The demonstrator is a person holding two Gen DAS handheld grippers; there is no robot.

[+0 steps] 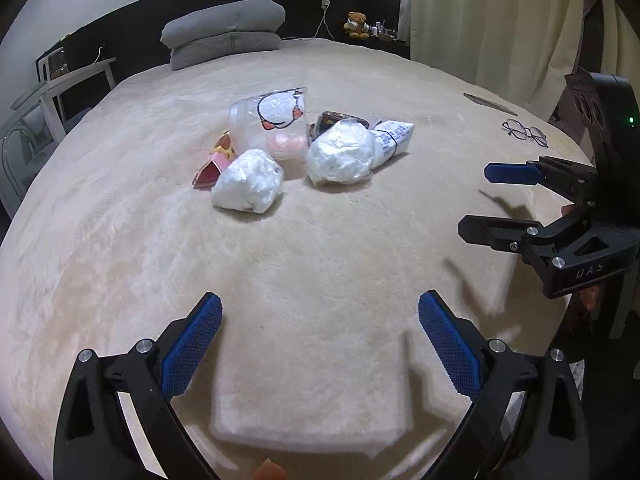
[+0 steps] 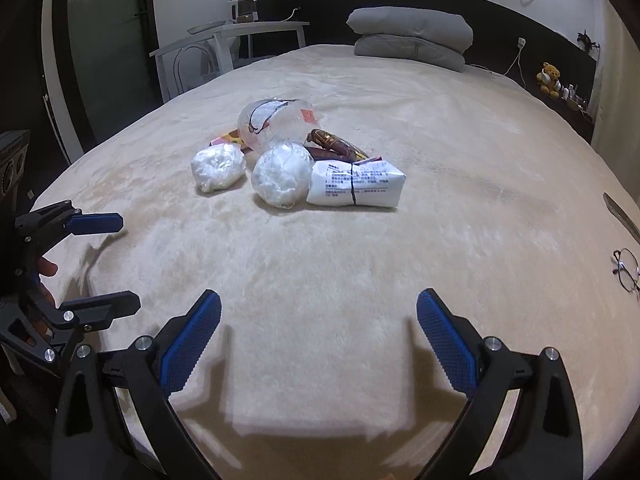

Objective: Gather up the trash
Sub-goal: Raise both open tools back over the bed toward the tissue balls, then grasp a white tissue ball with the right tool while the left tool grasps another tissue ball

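Holding both tongs low over the beige bed [image 1: 120, 280], I keep my left tongs [image 1: 320, 344] and right tongs [image 2: 318, 342] spread wide, gripping nothing. Ahead, mid-bed, the trash lies clustered: a clear printed bag [image 1: 276, 120], two white crumpled bundles [image 1: 248, 186] touching it, a printed white packet [image 2: 356, 182], and a brown wrapper [image 2: 336, 146].
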